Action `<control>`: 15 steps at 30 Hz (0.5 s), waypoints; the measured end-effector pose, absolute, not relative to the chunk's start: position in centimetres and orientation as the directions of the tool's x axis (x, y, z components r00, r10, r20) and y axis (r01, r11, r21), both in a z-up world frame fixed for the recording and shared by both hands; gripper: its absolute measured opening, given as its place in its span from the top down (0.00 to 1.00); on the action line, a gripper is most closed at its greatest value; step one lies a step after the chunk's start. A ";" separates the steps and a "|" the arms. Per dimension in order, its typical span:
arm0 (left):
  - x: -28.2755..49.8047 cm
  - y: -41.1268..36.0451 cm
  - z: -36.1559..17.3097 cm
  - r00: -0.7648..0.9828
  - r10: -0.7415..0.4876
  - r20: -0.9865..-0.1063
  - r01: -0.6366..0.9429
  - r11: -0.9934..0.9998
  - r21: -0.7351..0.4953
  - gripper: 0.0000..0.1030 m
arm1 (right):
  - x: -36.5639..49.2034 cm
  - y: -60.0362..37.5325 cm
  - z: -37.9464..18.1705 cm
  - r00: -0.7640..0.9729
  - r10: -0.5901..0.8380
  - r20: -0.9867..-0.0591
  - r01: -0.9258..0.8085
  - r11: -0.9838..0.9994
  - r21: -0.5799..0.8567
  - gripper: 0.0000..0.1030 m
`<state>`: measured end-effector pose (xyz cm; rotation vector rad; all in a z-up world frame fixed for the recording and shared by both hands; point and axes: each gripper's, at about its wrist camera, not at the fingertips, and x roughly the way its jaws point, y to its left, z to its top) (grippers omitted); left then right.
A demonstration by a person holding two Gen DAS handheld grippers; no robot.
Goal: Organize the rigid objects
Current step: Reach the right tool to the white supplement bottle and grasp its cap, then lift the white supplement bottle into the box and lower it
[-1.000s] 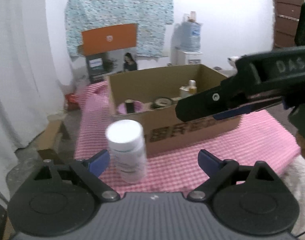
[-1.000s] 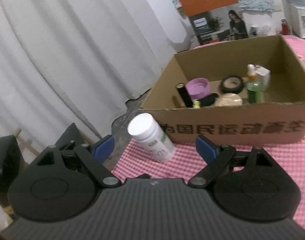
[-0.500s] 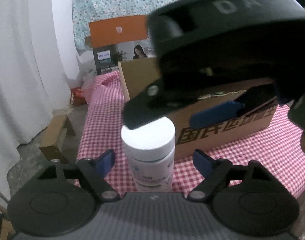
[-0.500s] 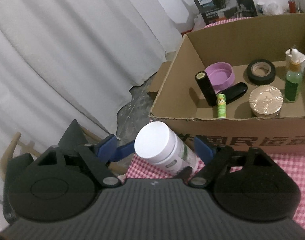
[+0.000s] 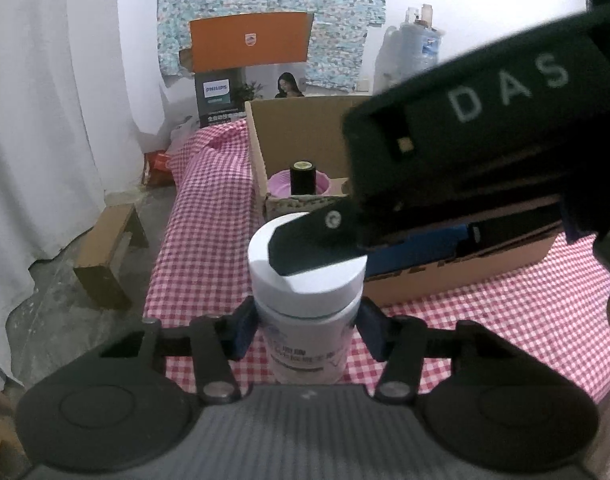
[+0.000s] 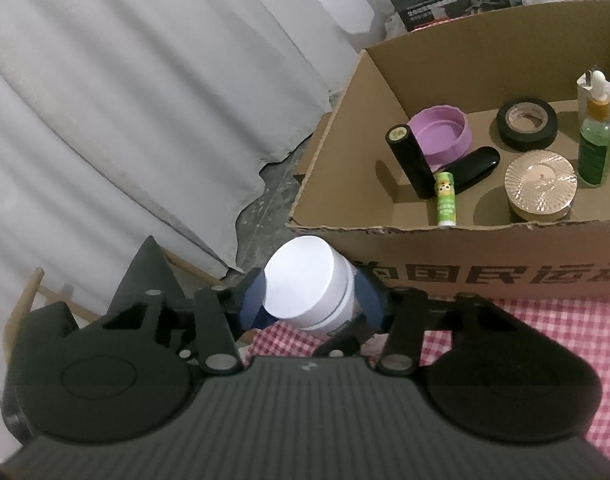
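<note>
A white pill bottle (image 5: 307, 312) with a white cap stands on the pink checked tablecloth (image 5: 209, 240) in front of the cardboard box (image 5: 445, 276). My left gripper (image 5: 308, 330) is shut on the bottle's body. My right gripper (image 6: 311, 300) is shut on the same bottle (image 6: 305, 284) just under its cap, and its black body crosses the left wrist view above the cap. The box (image 6: 465, 272) holds a purple lid (image 6: 441, 132), a black cylinder (image 6: 411, 160), a tape roll (image 6: 527, 120), a green tube (image 6: 445, 198), a gold tin (image 6: 541, 184) and a green dropper bottle (image 6: 595, 140).
White curtains (image 6: 145, 100) hang at the left. A small wooden stool (image 5: 105, 248) stands on the floor left of the table. An orange and dark Philips carton (image 5: 249, 60) and a water jug (image 5: 413, 56) stand by the far wall.
Both grippers closed in on the white bottle and shut on it. The right gripper came over the bottle from above, the left from the front.
</note>
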<state>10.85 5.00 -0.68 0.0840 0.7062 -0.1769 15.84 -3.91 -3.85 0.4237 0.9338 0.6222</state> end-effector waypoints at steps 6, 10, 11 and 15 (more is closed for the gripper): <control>10.8 4.8 -0.7 0.748 -0.130 -0.651 0.186 0.982 0.018 0.47 | 15.3 -4.4 -3.8 0.446 0.651 -0.614 -0.303 0.755 0.581 0.56; 10.7 4.7 -0.6 0.745 -0.140 -0.653 0.190 0.982 0.006 0.47 | 15.1 -4.7 -3.7 0.447 0.651 -0.614 -0.298 0.755 0.584 0.56; 10.6 4.7 -0.5 0.745 -0.142 -0.652 0.191 0.982 0.005 0.47 | 15.0 -4.7 -3.6 0.448 0.650 -0.614 -0.297 0.756 0.583 0.56; 10.3 4.4 -0.4 0.748 -0.145 -0.648 0.197 0.980 0.008 0.47 | 14.8 -4.9 -3.6 0.451 0.651 -0.611 -0.295 0.755 0.586 0.56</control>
